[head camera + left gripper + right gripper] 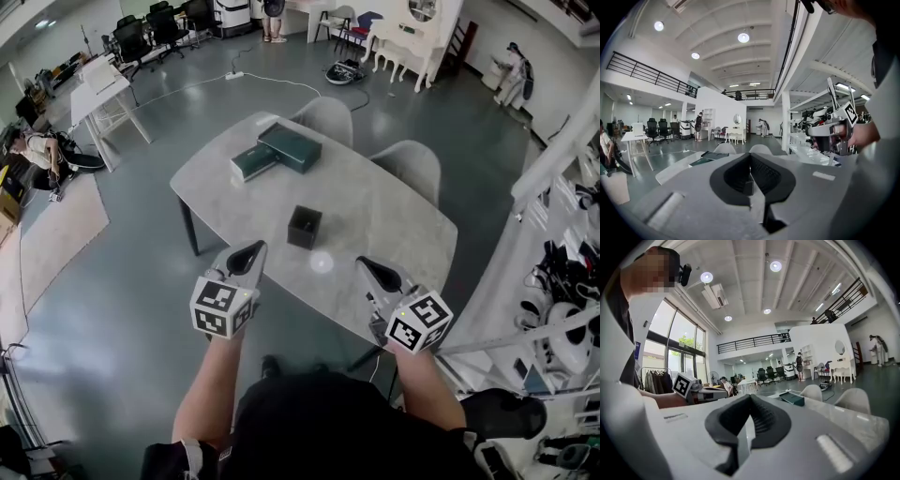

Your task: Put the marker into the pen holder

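Observation:
The black square pen holder (304, 227) stands near the middle of the grey table (394, 234). I see no marker in any view. My left gripper (259, 247) hovers at the table's near edge, a little left of the holder and short of it, jaws shut and empty. My right gripper (362, 263) hangs at the near edge to the holder's right, also shut with nothing in it. In the left gripper view the jaws (750, 155) meet at their tips. The right gripper view shows its jaws (749, 396) closed the same way.
Two dark green boxes (278, 150) lie at the table's far left end. Two pale chairs (328, 116) (413, 165) stand behind the table. White shelving with robot parts (562, 319) runs along the right. A person's arms and dark top fill the bottom of the head view.

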